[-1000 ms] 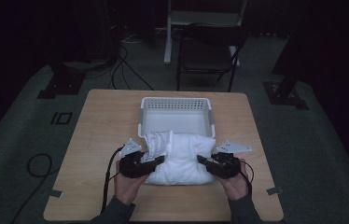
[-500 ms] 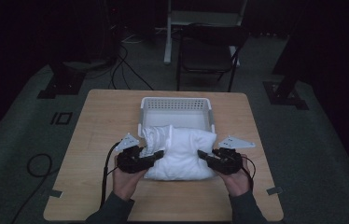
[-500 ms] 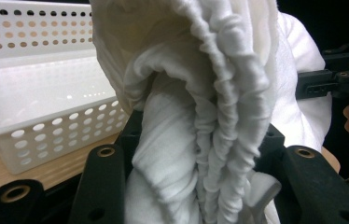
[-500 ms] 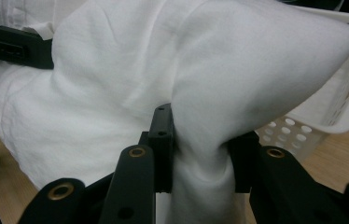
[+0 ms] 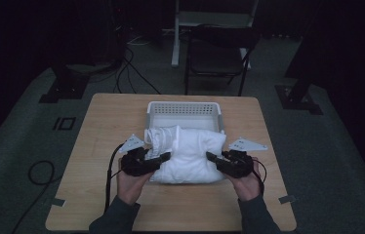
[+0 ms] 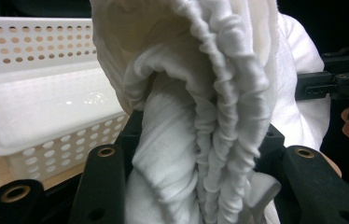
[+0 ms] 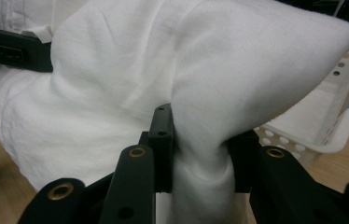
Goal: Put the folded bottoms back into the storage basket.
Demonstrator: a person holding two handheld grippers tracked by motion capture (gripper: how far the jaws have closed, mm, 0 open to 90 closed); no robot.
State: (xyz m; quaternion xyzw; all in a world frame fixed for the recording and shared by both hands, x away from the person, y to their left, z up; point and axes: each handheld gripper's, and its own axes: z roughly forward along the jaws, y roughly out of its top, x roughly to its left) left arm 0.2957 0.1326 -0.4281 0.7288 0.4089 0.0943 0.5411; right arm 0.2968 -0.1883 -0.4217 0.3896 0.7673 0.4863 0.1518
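A bulky white folded cloth [image 5: 188, 153] lies between both grippers, just in front of a white perforated basket [image 5: 183, 105] on the wooden table [image 5: 107, 131]. My left gripper [image 5: 163, 157] is shut on the cloth's gathered left edge; its own view has thick ruffled folds [image 6: 196, 93] pinched between the jaws [image 6: 200, 149], with the basket [image 6: 37, 51] behind. My right gripper [image 5: 212, 157] is shut on the cloth's right end. There a bunched corner [image 7: 186, 70] is squeezed between the jaws [image 7: 200, 144], and the basket's corner [image 7: 345, 121] shows at the right. Each gripper view also catches the other gripper farther off.
The basket is empty and stands at the table's far middle. A dark folding chair [image 5: 217, 53] and a white stand are beyond the table. Cables [image 5: 39, 170] lie on the floor at the left. The person's hands hold the grippers near the table's front edge.
Both grippers and the cloth bundle have shifted slightly away from the person, toward the basket. Both grips are unchanged.
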